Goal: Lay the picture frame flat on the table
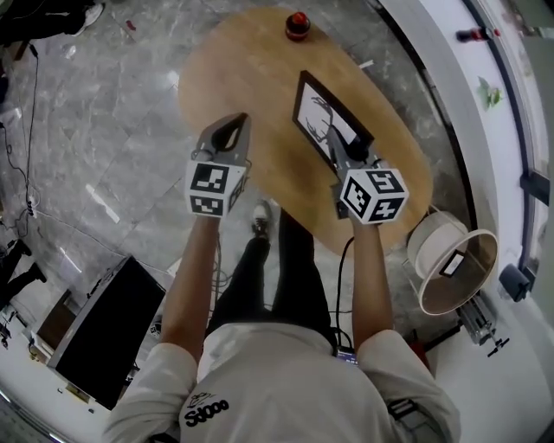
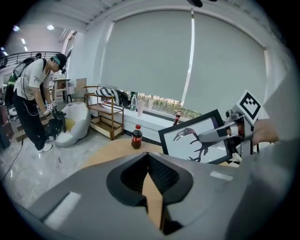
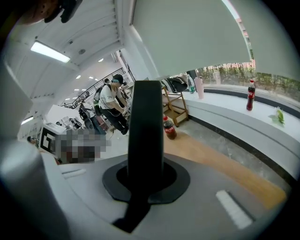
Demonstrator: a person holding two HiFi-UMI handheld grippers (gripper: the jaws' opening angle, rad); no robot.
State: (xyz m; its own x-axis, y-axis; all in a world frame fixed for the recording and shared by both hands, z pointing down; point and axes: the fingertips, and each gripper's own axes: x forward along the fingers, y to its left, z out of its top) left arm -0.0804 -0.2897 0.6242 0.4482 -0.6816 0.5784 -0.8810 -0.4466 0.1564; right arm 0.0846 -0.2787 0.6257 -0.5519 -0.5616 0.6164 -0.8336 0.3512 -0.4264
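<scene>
Where the black-rimmed rectangular picture frame (image 1: 322,117) (image 2: 187,146) (image 3: 145,117) is: over the oval light-wood table (image 1: 234,69) (image 2: 110,152) (image 3: 225,164), at 1 o'clock from the middle of the head view, tilted with its white face up.
Frame's picture: a dark long-necked figure; too small to tell what it is.
Right gripper (image 1: 339,154) (image 2: 202,137) (image 3: 146,176): pinches the frame's near edge, jaws pressed onto the thin rim.
Frame in the right gripper view: only the dark rim shows, edge-on; the face is out of sight.
Frame's lower edge: covered by the gripper in the head view; whether it touches the wood I cannot tell.
Frame in the left gripper view: its right corner is cut off behind the right gripper and the hand.
Left gripper (image 1: 235,123) (image 2: 147,154): at 9 o'clock from the right one, tips pressed together with nothing between them, above the table's edge.
Red-capped dark cola bottle (image 1: 298,26) (image 2: 136,137) (image 3: 169,127): upright at the table's 12 o'clock end, well apart from the frame.
</scene>
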